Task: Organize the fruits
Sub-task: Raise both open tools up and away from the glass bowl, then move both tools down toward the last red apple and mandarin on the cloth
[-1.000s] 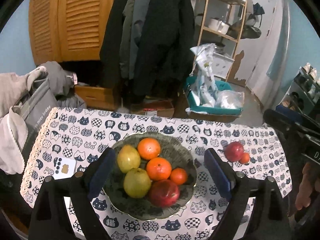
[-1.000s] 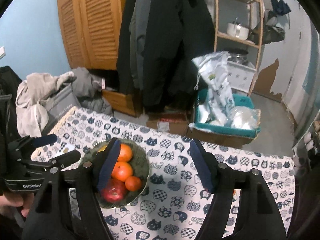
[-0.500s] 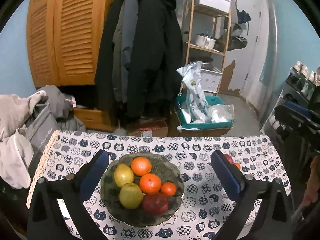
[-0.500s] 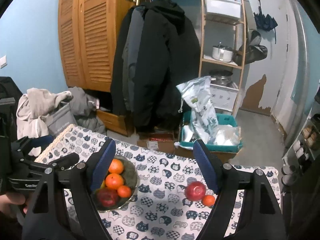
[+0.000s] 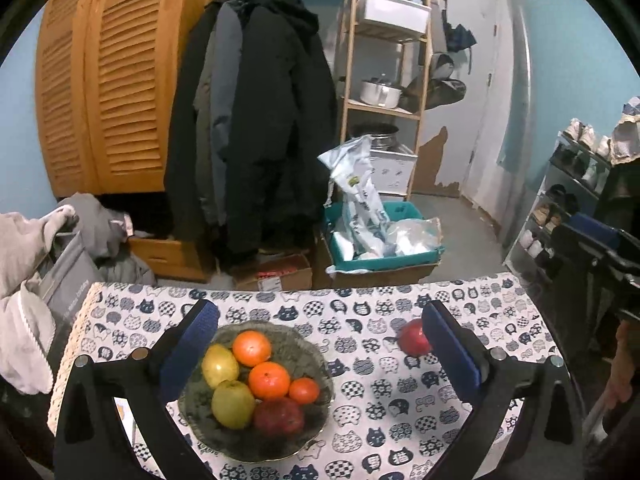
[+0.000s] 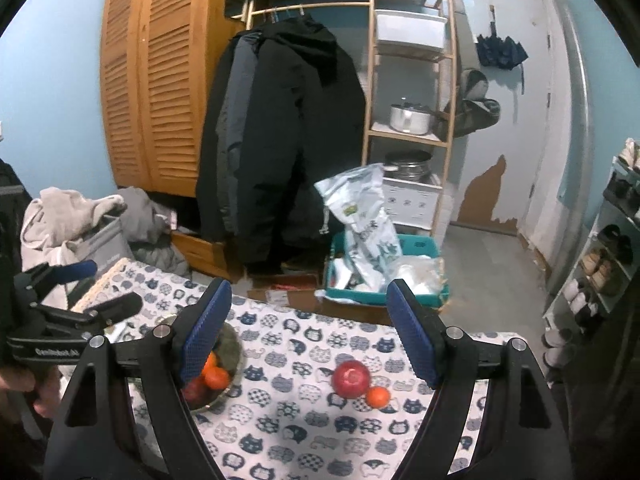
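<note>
Right wrist view: right gripper point(image 6: 308, 332) hovers above the tablecloth point(image 6: 280, 432), fingers spread, empty; red apple point(image 6: 351, 376) beside the bowl point(image 6: 228, 364). Left gripper point(image 5: 320, 352) likewise spread over the bowl point(image 5: 316, 420).

This was a lived-in home, likely an entryway or storage room. Dark coats point(image 6: 280, 140) hung on a rail beside louvred wooden doors point(image 6: 156, 80). A wooden shelf unit point(image 6: 412, 92) held pots and bins at the far wall, shoes filled a rack point(image 5: 568, 200) on the right, and laundry point(image 5: 36, 256) lay heaped at the left.
</note>
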